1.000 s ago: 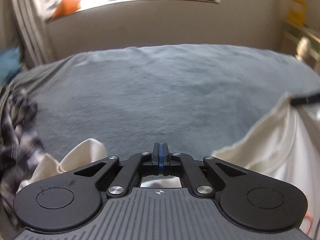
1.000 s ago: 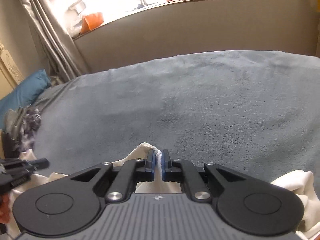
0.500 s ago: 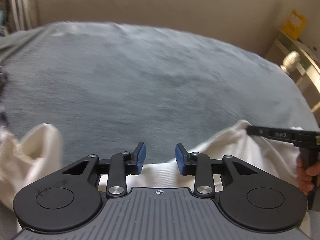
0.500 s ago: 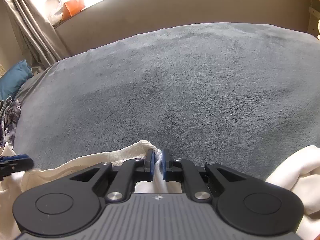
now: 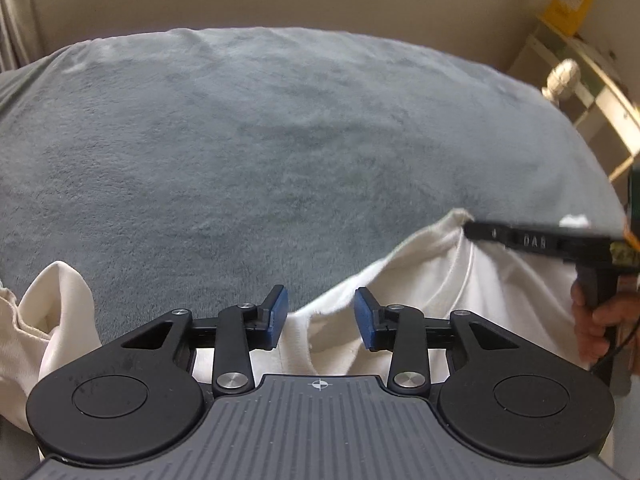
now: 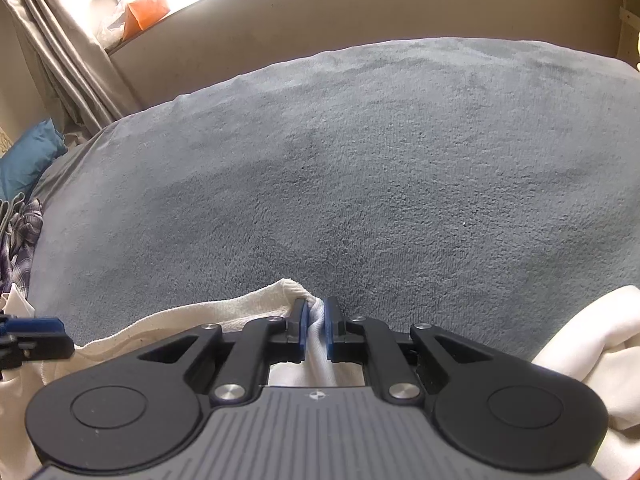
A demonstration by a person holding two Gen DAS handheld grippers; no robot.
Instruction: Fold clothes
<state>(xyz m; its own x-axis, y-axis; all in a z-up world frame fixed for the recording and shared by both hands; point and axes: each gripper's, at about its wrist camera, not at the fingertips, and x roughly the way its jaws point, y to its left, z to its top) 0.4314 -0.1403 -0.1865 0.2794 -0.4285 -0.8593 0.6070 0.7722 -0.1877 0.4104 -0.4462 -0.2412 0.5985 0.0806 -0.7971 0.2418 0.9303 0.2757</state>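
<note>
A cream-white garment lies across the near edge of a grey plush blanket. My left gripper hovers over the garment's hem with its jaws opening. The cloth lies under the gap, and the blue pads do not press on it. My right gripper is shut on a bunched corner of the white garment, low over the blanket. In the left wrist view the right gripper pinches that corner at the right, with a hand on its grip. The left gripper's blue fingertip shows at the right wrist view's left edge.
A plaid shirt and a blue pillow lie at the bed's left side, beside a curtain. A windowsill with an orange thing runs behind the bed. A pale shelf and a round bedpost stand at the right.
The left jaws went from shut to open and let go of the garment's hem, and that view swung right. The right gripper sank toward the blanket, still pinching its corner.
</note>
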